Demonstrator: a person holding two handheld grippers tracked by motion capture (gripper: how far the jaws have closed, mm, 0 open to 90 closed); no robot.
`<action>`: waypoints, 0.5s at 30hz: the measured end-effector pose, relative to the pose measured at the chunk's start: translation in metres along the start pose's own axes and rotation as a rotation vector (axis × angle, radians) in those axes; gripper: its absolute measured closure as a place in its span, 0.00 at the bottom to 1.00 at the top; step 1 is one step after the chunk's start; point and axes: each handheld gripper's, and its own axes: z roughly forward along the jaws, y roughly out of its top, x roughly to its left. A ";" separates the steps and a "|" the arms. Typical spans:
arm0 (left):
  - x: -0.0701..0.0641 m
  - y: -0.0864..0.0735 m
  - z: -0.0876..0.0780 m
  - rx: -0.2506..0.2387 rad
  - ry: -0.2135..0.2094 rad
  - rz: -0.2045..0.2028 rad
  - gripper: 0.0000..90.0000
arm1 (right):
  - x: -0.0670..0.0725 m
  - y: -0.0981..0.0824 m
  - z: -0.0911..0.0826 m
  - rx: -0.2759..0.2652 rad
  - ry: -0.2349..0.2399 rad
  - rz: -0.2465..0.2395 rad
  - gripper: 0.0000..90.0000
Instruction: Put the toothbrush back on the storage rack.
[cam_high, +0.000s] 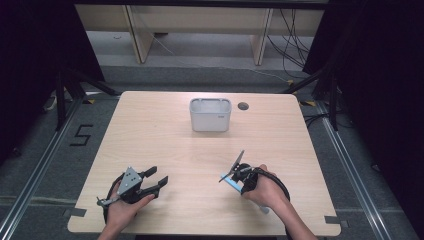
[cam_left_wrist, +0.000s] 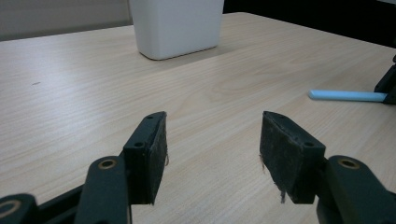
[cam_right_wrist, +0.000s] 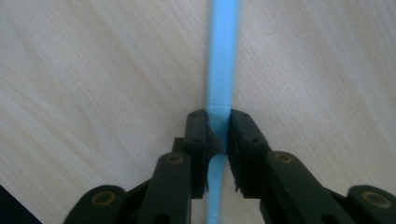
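Note:
A thin light blue stick (cam_right_wrist: 223, 56) lies flat on the wooden table (cam_high: 150, 130) at the front right. My right gripper (cam_right_wrist: 218, 126) points down at it, and its pads press on the stick from both sides. In the high view the right gripper (cam_high: 236, 181) is in the person's right hand, with the stick's ends (cam_high: 229, 182) poking out beside it. My left gripper (cam_high: 159, 175) rests at the front left, jaws wide apart with nothing between them. The left gripper (cam_left_wrist: 212, 140) faces the stick's tip (cam_left_wrist: 345, 95) off to its right.
A white rectangular bin (cam_high: 210, 114) stands at the back middle of the table, and it also appears ahead in the left gripper view (cam_left_wrist: 175, 25). A dark round hole (cam_high: 243, 106) sits just right of the bin. Bare wood lies between the grippers and the bin.

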 end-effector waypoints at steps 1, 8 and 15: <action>0.000 0.000 0.000 -0.002 -0.002 0.000 0.46 | 0.000 0.000 -0.001 -0.001 -0.006 -0.011 0.88; -0.004 0.006 -0.001 0.001 -0.026 0.021 0.46 | -0.008 -0.004 -0.002 -0.031 0.063 -0.068 0.88; -0.018 0.012 0.004 0.004 -0.109 0.068 0.48 | -0.015 -0.007 -0.015 -0.061 0.064 -0.138 0.88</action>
